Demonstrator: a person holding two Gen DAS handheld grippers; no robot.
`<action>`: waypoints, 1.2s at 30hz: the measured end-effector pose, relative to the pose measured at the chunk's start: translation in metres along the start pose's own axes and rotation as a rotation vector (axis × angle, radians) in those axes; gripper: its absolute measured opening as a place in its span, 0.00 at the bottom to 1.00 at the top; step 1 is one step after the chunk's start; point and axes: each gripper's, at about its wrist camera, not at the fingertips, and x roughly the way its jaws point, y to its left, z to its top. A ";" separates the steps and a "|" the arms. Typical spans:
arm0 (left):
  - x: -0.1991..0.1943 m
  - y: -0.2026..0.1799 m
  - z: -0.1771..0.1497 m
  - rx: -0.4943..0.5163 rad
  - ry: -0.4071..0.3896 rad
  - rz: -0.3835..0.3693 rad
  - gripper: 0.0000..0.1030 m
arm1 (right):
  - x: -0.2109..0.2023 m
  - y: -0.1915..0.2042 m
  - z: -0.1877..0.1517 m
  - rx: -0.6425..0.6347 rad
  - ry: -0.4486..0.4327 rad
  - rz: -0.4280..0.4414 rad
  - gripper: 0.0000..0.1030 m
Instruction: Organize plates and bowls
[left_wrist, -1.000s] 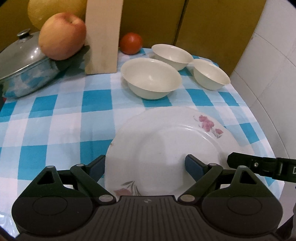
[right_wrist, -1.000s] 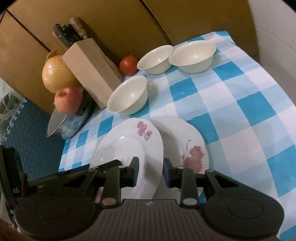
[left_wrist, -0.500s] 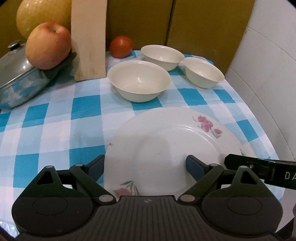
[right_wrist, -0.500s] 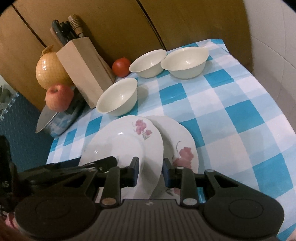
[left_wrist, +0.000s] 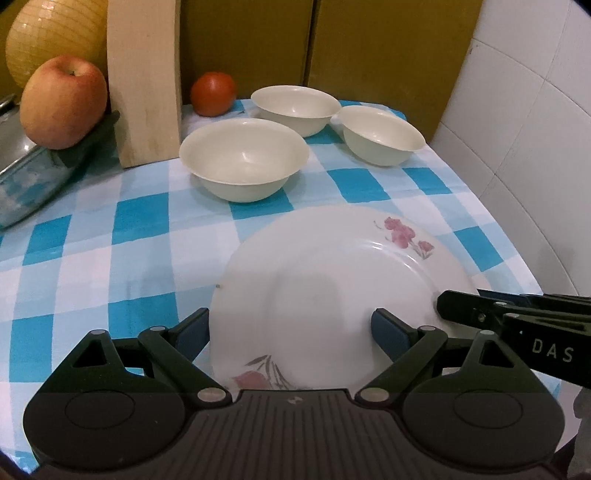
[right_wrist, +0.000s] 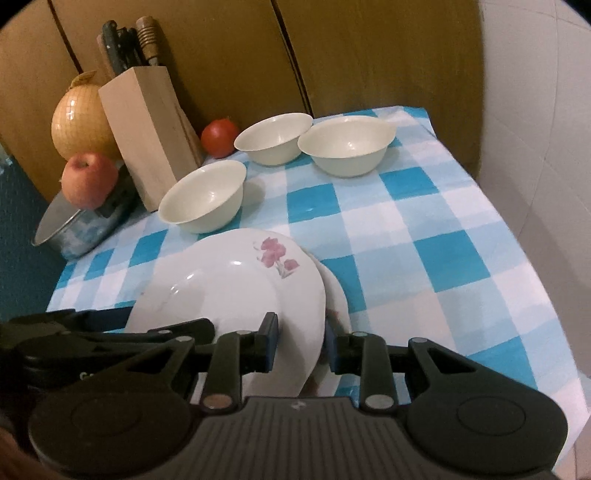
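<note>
- Blue-and-white checked cloth (right_wrist: 436, 258) covers the table, with brown cupboard doors (right_wrist: 351, 55) across the top of the frame and pale tiled wall (left_wrist: 517, 129) at the right.
- Upper left in my right view stand a knife block (right_wrist: 147, 136), a netted melon (right_wrist: 79, 122), an apple (right_wrist: 88, 181) on a metal pot (right_wrist: 74, 232), and a tomato (right_wrist: 219, 136).
- Three cream bowls sit apart: nearest bowl (right_wrist: 203, 197) centre, two more (right_wrist: 273, 136) (right_wrist: 347, 144) behind it.
- My right gripper (right_wrist: 301, 345) is clamped on the rim of the upper plate (right_wrist: 236, 291), which is tilted and partly overlaps the lower plate (right_wrist: 334, 291) at frame centre.
- My left gripper (left_wrist: 290, 332) hangs wide open over that plate's near rim, pads gripping nothing.
- To stack well, I judge I should slide the upper plate fully over the lower one, rims aligned, and lower it flat before letting go.
- Left jaws should stay clear of the rim.
</note>
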 end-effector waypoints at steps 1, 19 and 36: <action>0.000 0.000 0.000 0.001 0.001 -0.001 0.92 | 0.000 -0.001 0.000 0.002 -0.001 0.000 0.22; -0.003 0.001 0.001 0.010 0.000 0.000 0.88 | -0.002 -0.004 0.001 0.002 -0.005 -0.026 0.23; -0.027 0.042 0.044 -0.107 -0.092 0.073 0.91 | 0.009 0.008 0.043 0.008 -0.016 0.066 0.23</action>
